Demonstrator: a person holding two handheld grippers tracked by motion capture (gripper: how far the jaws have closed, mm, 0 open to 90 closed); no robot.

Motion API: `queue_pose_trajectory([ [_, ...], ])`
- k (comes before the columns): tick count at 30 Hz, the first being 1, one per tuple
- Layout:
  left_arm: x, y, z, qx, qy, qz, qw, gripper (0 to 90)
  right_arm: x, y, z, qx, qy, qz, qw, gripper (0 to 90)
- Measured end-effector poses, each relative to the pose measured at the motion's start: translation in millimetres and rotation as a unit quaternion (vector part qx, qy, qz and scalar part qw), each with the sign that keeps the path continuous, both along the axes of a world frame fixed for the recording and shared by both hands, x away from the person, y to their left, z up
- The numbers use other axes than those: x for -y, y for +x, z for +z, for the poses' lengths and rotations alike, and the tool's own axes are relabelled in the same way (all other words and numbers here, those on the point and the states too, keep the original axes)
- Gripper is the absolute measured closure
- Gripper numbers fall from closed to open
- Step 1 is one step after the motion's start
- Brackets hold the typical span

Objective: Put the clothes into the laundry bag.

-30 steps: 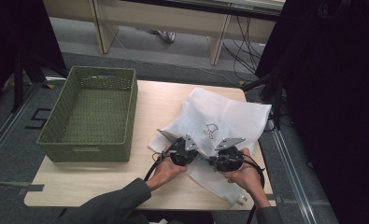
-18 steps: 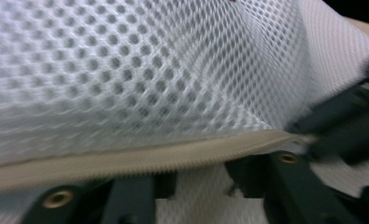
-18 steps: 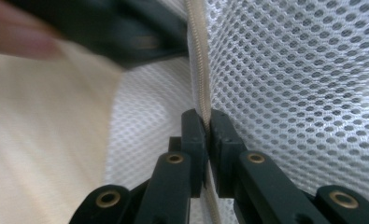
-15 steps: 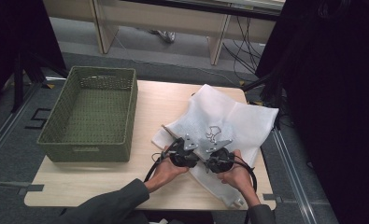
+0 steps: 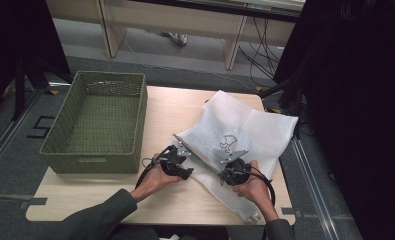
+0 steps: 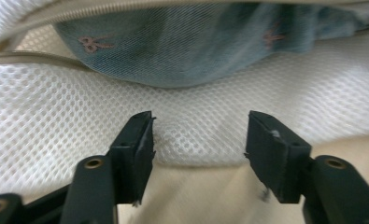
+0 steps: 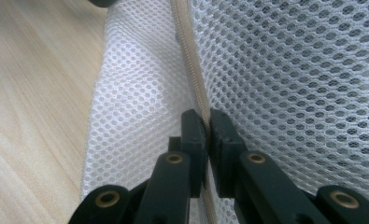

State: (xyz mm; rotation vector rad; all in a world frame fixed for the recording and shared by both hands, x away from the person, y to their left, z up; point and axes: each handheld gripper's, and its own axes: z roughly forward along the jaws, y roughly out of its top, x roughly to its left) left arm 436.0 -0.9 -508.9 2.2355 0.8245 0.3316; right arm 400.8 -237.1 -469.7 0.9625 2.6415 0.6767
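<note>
A: Where is the mesh laundry bag [image 5: 245, 135] now?

B: It lies on the right part of the worktop [image 5: 175, 107], right of the green basket [image 5: 97, 120]. My right gripper [image 7: 206, 128] pinches its zipper edge [image 7: 188, 60], I think to keep the mouth lifted.

A: And your left gripper [image 6: 198, 140]?

B: Its jaws have just been opening; they stand spread, nothing pressed between them, near the opening. Inside I see a blue cloth [image 6: 182, 51], probably my next thing to reach.
</note>
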Motion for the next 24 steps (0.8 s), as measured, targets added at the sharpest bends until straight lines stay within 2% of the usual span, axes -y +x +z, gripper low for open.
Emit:
queue_pose_trajectory([
  [2,1.6,3.0,-2.4,0.001,-0.004,-0.007,1.0,46.4,0.3,0.1,-0.1,0.001,0.0,0.001,1.0,85.9],
  [3,0.8,5.0,-0.9,0.008,0.002,-0.028,0.9996,51.7,0.4,0.3,-0.5,0.001,-0.001,0.001,1.0,85.9],
  [4,0.1,6.2,-0.1,0.004,0.001,-0.034,0.9994,65.0,0.0,-0.3,-0.1,-0.002,-0.004,-0.005,1.0,85.9],
  [5,0.0,7.2,-0.8,-0.004,-0.004,-0.024,0.9997,72.1,0.0,0.1,-0.6,-0.003,-0.003,-0.003,1.0,85.9],
  [7,-1.1,7.5,-0.5,-0.015,-0.012,-0.02,0.9996,81.4,-0.9,-0.2,-1.7,-0.001,-0.003,-0.007,1.0,85.9],
  [10,-1.2,-2.5,1.1,-0.019,-0.002,-0.038,0.9991,85.3,-1.8,2.0,-4.3,0.005,-0.016,-0.001,0.9999,86.0],
  [12,-1.7,-17.0,2.8,-0.015,0.013,-0.063,0.9978,85.9,-2.0,3.5,-7.4,0.0,-0.03,-0.002,0.9996,86.0],
  [14,-2.8,-31.5,3.5,-0.012,0.021,-0.081,0.9964,86.0,-0.8,5.7,-10.1,-0.003,-0.033,-0.008,0.9994,86.1],
  [16,-7.1,-41.5,5.6,-0.016,0.036,-0.111,0.993,86.2,-0.6,7.7,-10.4,-0.002,-0.033,-0.006,0.9994,86.3],
  [17,-6.6,-47.3,4.3,-0.014,0.025,-0.104,0.9941,86.4,-2.2,8.1,-10.4,-0.004,-0.032,-0.006,0.9995,86.3],
  [19,-8.9,-54.5,4.2,-0.013,0.028,-0.112,0.9933,86.6,-5.7,9.5,-11.5,0.001,-0.037,-0.001,0.9993,86.5],
  [20,-12.8,-57.0,6.3,-0.017,0.044,-0.125,0.991,86.6,-7.4,10.1,-11.5,0.001,-0.038,-0.003,0.9993,86.5],
  [21,-12.8,-59.3,5.1,-0.016,0.031,-0.115,0.9927,86.7,-9.7,12.9,-11.8,0.003,-0.041,0.002,0.9992,86.6],
  [22,-15.6,-59.1,6.6,-0.016,0.044,-0.128,0.9906,86.7,-11.6,13.9,-11.8,0.005,-0.041,-0.001,0.9992,86.6],
  [23,-17.7,-60.6,6.5,-0.023,0.042,-0.124,0.9911,86.7,-12.9,15.1,-11.7,0.006,-0.042,0.002,0.9991,86.7],
  [24,-18.8,-61.1,6.1,-0.018,0.037,-0.121,0.9918,86.7,-15.3,17.0,-11.5,0.01,-0.044,0.0,0.999,86.8],
])
